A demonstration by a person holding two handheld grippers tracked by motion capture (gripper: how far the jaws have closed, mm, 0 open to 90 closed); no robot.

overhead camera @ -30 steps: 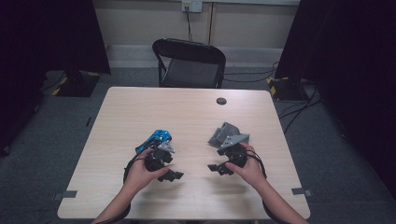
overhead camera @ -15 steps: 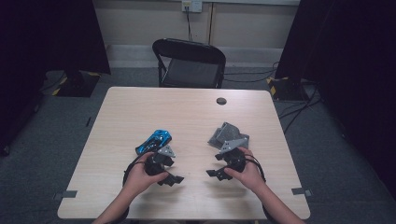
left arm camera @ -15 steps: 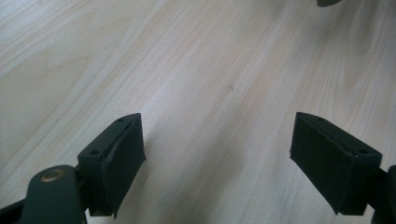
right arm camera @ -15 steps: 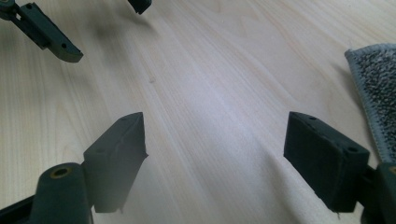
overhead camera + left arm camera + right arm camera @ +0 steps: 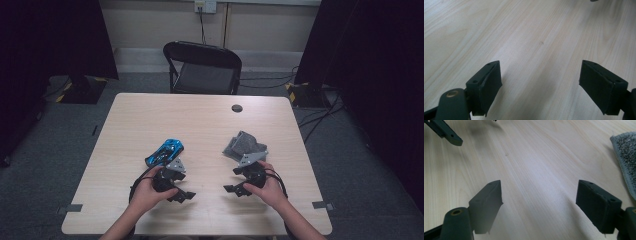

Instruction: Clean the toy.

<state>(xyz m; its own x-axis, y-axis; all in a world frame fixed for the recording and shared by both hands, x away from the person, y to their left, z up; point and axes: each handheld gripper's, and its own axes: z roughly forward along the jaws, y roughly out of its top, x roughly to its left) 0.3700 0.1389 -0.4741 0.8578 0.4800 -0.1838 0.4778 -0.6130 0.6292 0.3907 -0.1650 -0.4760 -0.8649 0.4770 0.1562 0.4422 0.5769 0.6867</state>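
Grippers' fingers spread over bare table (image 5: 210, 125), left gripper (image 5: 186, 196) near blue toy car (image 5: 165, 152), right gripper (image 5: 231, 189) near grey cloth (image 5: 241, 144), no readable writing

A small blue toy car (image 5: 165, 152) with dark windows lay on its wheels on the pale wooden surface (image 5: 200, 120), left of the high view's centre, its length running diagonally from lower left to upper right. A grey folded cloth (image 5: 242, 144) lay right of centre, bunched into a rumpled heap, well apart from the car. In the right gripper view, a flat corner of that cloth (image 5: 625, 147), speckled grey with a stitched hem, sat at the upper right edge.
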